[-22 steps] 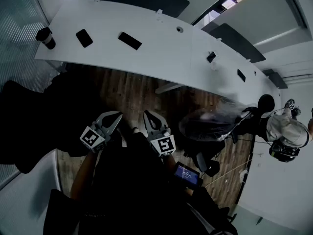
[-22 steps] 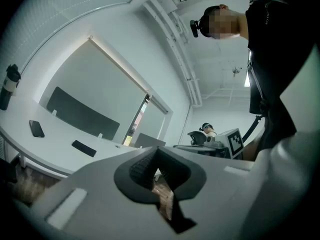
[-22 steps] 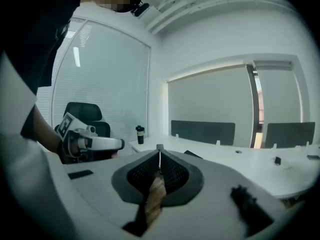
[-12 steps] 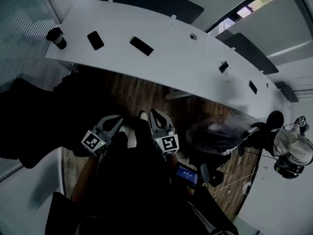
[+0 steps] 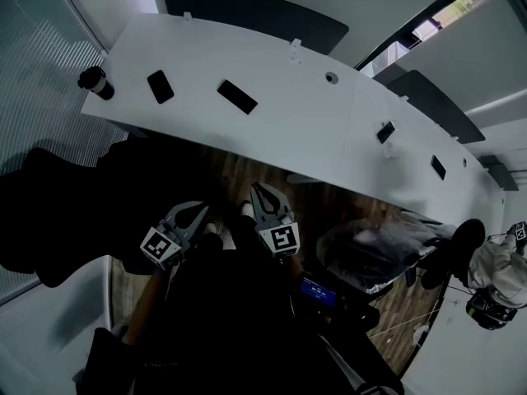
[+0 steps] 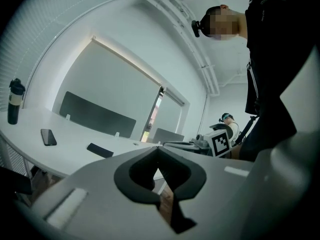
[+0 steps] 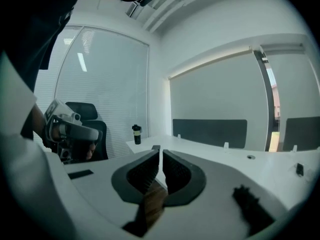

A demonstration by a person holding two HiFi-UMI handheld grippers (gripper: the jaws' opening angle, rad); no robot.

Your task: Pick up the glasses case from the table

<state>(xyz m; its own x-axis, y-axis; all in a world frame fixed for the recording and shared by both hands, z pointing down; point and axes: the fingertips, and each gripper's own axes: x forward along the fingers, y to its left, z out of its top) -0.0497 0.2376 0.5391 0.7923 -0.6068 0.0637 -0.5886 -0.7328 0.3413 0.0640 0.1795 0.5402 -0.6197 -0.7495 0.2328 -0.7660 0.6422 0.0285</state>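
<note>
Head view: curved white table (image 5: 329, 130), oblong black glasses case (image 5: 237, 97); left gripper (image 5: 198, 209), right gripper (image 5: 257, 188) fingers (image 5: 268, 206) together, empty.

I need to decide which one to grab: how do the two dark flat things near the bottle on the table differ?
In the head view, the left dark thing is shorter and stubbier, while the right dark thing is longer and slimmer. The left dark thing lies close to the bottle; the right dark thing lies further toward the middle of the table. Both are dark and flat, and both lie untouched on the white top.
</note>
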